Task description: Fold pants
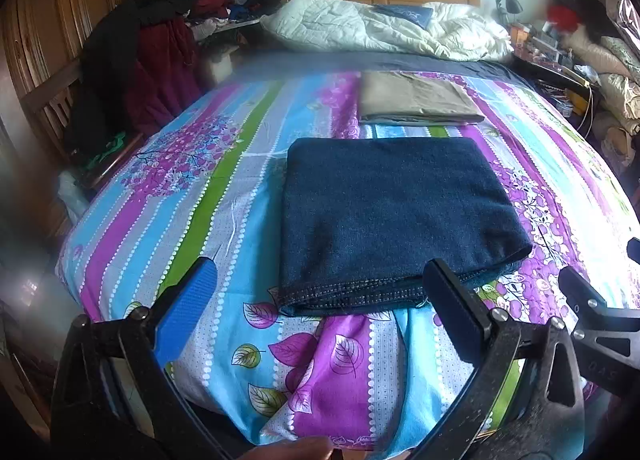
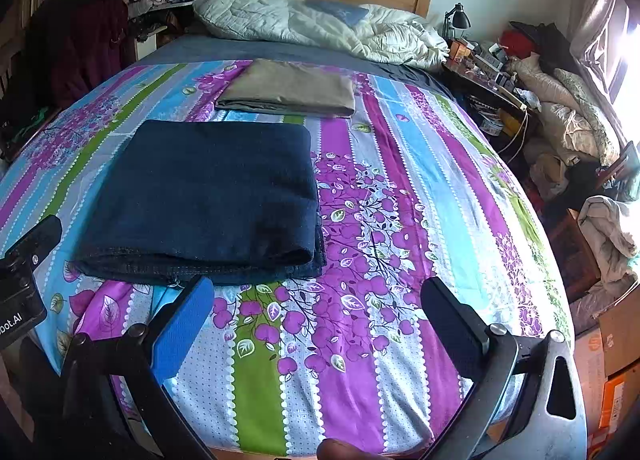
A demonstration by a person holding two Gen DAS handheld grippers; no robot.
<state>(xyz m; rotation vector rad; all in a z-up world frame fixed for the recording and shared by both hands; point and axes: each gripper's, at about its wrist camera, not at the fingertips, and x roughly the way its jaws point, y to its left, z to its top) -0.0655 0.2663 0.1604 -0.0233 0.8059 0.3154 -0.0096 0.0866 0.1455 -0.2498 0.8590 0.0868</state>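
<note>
Pants: dark blue denim pants (image 1: pixel 396 220) folded into flat rectangle on striped floral bedsheet (image 1: pixel 224 188), folded tan garment (image 1: pixel 416 98) beyond at 12 o'clock. My left gripper (image 1: pixel 320 292) jaws apart, empty, at stitched near edge. My right gripper (image 2: pixel 316 308) apart, empty, pants at 10 o'clock. Fold looks finished; if tidying, press edges square, avoid dragging layers.
</note>
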